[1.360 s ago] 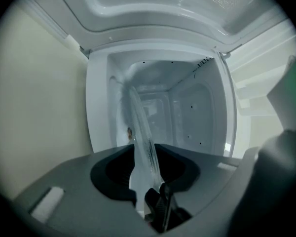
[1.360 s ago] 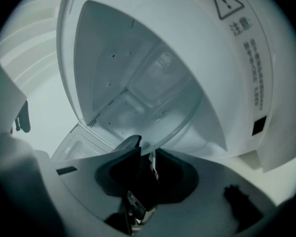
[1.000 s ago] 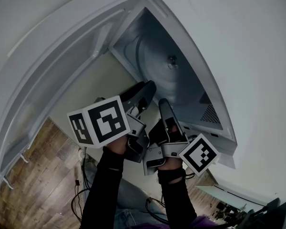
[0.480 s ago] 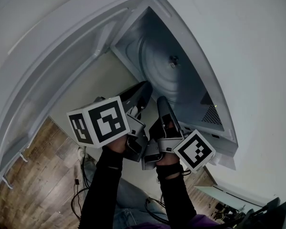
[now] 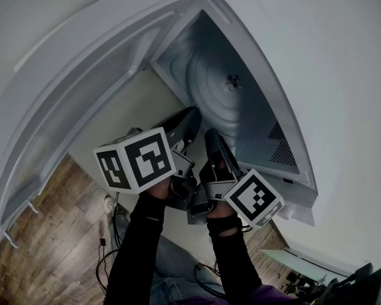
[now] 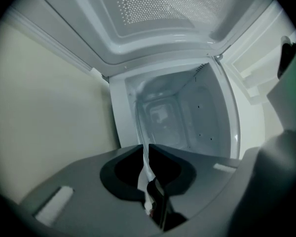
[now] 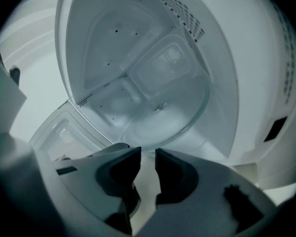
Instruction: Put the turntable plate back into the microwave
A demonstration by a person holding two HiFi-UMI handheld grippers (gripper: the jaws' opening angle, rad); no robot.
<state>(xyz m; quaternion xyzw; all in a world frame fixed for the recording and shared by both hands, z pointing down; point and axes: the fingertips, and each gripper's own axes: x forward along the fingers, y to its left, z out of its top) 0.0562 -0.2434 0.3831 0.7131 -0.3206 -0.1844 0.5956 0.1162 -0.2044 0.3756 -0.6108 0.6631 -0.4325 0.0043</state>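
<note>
Your left gripper (image 6: 144,154): jaws just closed, pinching rim of glass plate (image 7: 163,112), which shows only edge-on there. Right gripper (image 7: 148,154): jaws apart, empty, rim just ahead. Plate inside microwave (image 5: 178,49); underside seating hidden.

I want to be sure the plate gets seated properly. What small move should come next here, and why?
Probably ease the left gripper forward to slide the turntable plate deeper into the microwave. Its jaws have just been closing and now pinch the plate's near rim. The plate sits mostly inside the cavity, and the right gripper waits open just short of the rim.
</note>
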